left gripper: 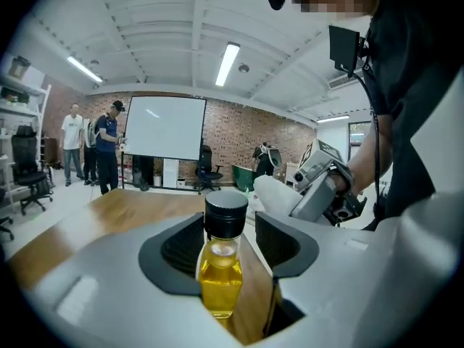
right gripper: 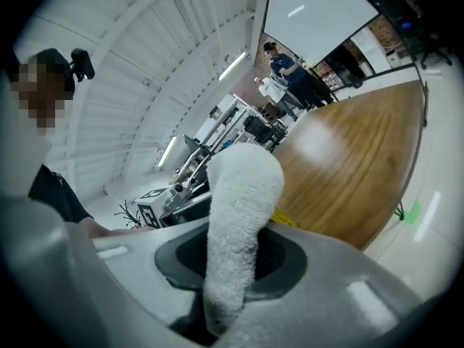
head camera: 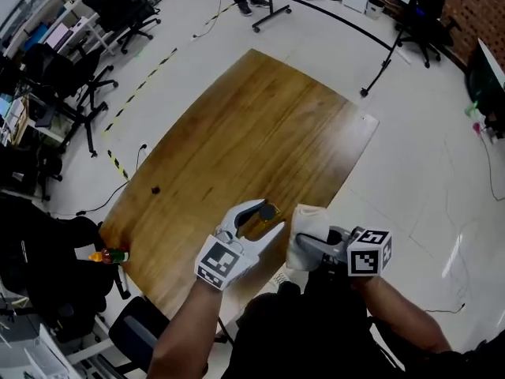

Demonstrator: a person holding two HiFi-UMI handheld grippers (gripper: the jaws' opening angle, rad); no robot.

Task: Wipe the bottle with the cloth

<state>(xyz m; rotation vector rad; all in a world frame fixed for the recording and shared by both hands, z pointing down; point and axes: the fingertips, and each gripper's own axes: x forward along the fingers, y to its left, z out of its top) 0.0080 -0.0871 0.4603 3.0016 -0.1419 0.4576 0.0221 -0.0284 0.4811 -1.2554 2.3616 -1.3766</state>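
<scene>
My left gripper (head camera: pixel 264 218) is shut on a small clear bottle (head camera: pixel 256 223) of yellow liquid with a black cap (head camera: pixel 267 211), held above the near end of the wooden table (head camera: pixel 260 117). In the left gripper view the bottle (left gripper: pixel 220 270) stands upright between the black pads (left gripper: pixel 181 249). My right gripper (head camera: pixel 309 242) is shut on a folded white cloth (head camera: pixel 306 226), just right of the bottle and apart from it. The cloth (right gripper: pixel 238 216) sticks up out of the jaws in the right gripper view. The left gripper view shows the cloth (left gripper: pixel 272 193) and the right gripper (left gripper: pixel 322 187) behind the bottle.
A small dark object (head camera: pixel 155 189) lies on the table's left part. An orange bottle (head camera: pixel 109 255) sits by a black bag at the lower left. Office chairs (head camera: pixel 118 10) and a wheeled stand (head camera: pixel 271 10) are beyond the table. People (left gripper: pixel 98 151) stand by a whiteboard.
</scene>
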